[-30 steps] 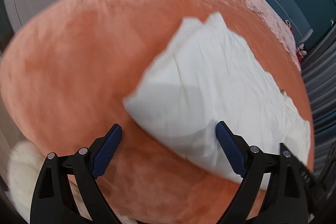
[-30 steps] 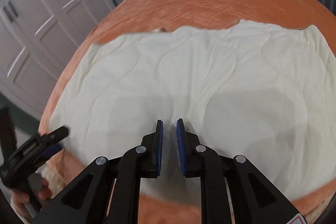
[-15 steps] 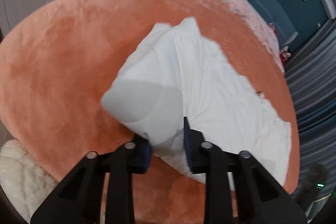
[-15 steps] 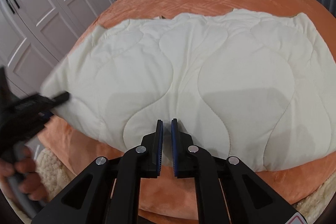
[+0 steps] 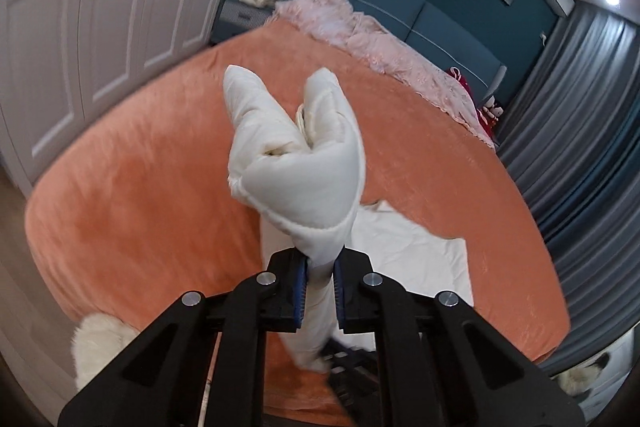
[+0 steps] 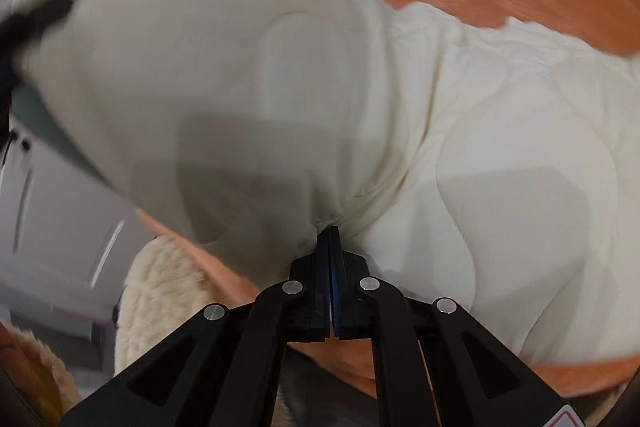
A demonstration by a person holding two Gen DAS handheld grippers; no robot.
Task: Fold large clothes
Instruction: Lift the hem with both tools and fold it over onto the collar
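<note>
Left wrist view: left gripper, jaws clamped on a bunched corner of the white quilt, raised above the orange bed; more quilt lies flat beyond. Pink blanket near headboard.

Right wrist view: right gripper, jaws pinched together on the quilt's near edge; left portion lifted, blurred.

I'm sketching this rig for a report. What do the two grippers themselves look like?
Both the left gripper and right gripper have matte black angular linkage arms with triangular cutouts, silver round pivot pins, and blue finger pads. No cables show.
</note>
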